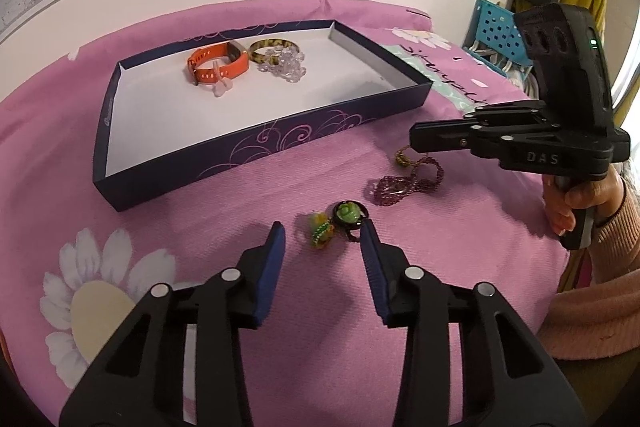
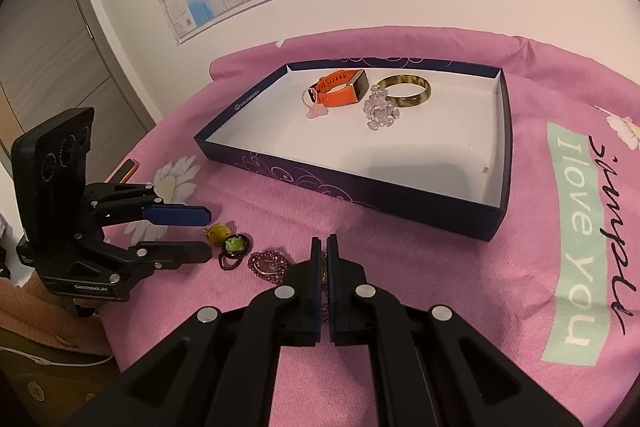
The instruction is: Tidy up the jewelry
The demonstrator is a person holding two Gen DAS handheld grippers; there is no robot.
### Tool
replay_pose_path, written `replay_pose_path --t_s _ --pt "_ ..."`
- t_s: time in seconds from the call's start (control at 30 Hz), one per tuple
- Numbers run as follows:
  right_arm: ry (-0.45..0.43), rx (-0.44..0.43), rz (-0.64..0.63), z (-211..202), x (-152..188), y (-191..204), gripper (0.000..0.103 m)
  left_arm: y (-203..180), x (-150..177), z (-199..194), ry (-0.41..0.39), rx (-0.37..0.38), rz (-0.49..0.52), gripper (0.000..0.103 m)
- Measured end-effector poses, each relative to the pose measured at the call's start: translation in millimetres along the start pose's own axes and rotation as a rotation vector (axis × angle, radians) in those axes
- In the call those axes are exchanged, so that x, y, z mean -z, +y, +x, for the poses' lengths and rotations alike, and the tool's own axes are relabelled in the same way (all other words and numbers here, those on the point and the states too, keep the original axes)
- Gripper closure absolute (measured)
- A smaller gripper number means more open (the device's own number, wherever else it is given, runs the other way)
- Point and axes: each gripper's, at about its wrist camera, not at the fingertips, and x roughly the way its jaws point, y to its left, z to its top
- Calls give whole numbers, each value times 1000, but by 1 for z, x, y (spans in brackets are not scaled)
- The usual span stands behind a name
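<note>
Purple bead strand (image 2: 267,264) pinched between right gripper's (image 2: 324,247) pressed-together fingers; green charm (image 1: 347,214) just beyond left gripper's (image 1: 323,231) spread fingers.

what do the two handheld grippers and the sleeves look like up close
Both grippers are black plastic scissor linkages with silver pivot pins. The left gripper has blue pads lining its fingers. The right gripper carries a tall black camera block with a small green light, raised lettering and a pistol handle. The sleeve is fuzzy pink knit.
</note>
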Motion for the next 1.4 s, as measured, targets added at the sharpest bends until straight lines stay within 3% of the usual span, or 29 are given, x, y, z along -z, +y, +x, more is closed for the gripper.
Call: replay_pose_path --t_s 0.17,0.37,0.63,0.93,0.97,1.03,1.07,1.33,1.4 --pt "-6 -4 9 -1 0 -2 102 7 -1 5 18 -19 -31 77" --pt "-8 -8 17 -2 1 -3 102 19 -4 3 6 -70 -84 78" --pt "-12 -12 18 -3 1 -3 102 -7 -5 -10 -30 37 4 77" --pt "-9 1 45 -3 3 -10 97 -12 -3 2 6 51 3 64" --pt "-10 -4 52 -5 3 -11 95 -12 -3 3 8 51 2 63" --pt "-17 -13 51 -9 4 -10 80 -12 -3 5 12 52 2 61" --pt "-17 -10 45 -11 6 -9 79 -12 -3 6 16 52 3 61" --pt "46 -11 16 -9 21 0 79 -13 -4 10 22 55 1 59" --pt "60 2 7 -5 23 3 86 -13 -4 10 22 56 2 59"
